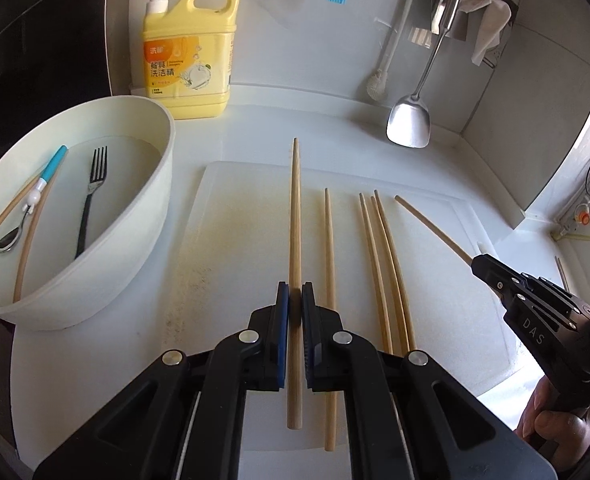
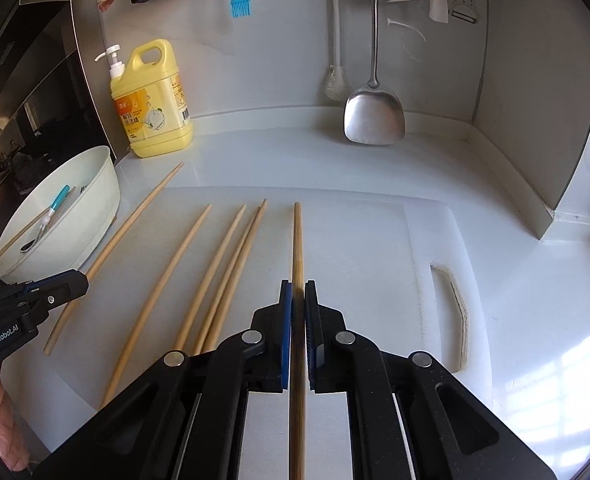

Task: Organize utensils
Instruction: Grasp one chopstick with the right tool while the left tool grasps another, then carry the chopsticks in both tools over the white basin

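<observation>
On the white cutting board [image 1: 223, 216] we find each gripper, left gripper [image 1: 295, 300] and right gripper [image 2: 298, 296], clamped on one chopstick [image 1: 295, 208] [image 2: 297, 240], four more lying between; we judge pickup underway, next needing careful carrying to the bowl [image 1: 143, 208].

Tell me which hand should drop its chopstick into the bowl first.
Left, probably. The left gripper, shut on a chopstick, is right beside the bowl; the right gripper has the loose chopsticks in between.
</observation>
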{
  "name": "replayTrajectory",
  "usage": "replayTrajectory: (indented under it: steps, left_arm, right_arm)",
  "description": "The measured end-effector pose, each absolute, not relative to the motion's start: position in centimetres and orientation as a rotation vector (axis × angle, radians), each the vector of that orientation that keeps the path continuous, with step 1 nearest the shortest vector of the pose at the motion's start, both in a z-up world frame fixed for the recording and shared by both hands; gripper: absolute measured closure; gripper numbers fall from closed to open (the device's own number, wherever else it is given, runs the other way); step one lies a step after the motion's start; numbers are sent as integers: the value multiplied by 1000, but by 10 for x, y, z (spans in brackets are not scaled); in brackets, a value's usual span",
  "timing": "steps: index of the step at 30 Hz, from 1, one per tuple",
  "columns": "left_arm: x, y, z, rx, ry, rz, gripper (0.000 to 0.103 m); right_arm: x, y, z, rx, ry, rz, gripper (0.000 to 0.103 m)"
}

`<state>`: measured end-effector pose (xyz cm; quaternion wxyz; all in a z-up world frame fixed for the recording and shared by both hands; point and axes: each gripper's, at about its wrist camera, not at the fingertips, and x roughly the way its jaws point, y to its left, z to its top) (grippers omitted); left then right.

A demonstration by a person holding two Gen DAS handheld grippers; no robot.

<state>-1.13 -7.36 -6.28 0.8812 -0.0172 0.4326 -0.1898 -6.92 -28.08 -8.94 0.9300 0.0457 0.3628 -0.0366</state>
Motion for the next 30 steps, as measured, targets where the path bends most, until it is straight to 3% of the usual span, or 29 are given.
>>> replayTrajectory:
  steps: [13,30]
  left_arm:
    - [-16,-57,-38,-52,902,-360,96]
    - [-17,-42,-13,-80,869,-346,96]
  right_arm:
    - [-69,-283,-90,133,819,-23,97]
    - [-69,-267,-34,156,712,43,97]
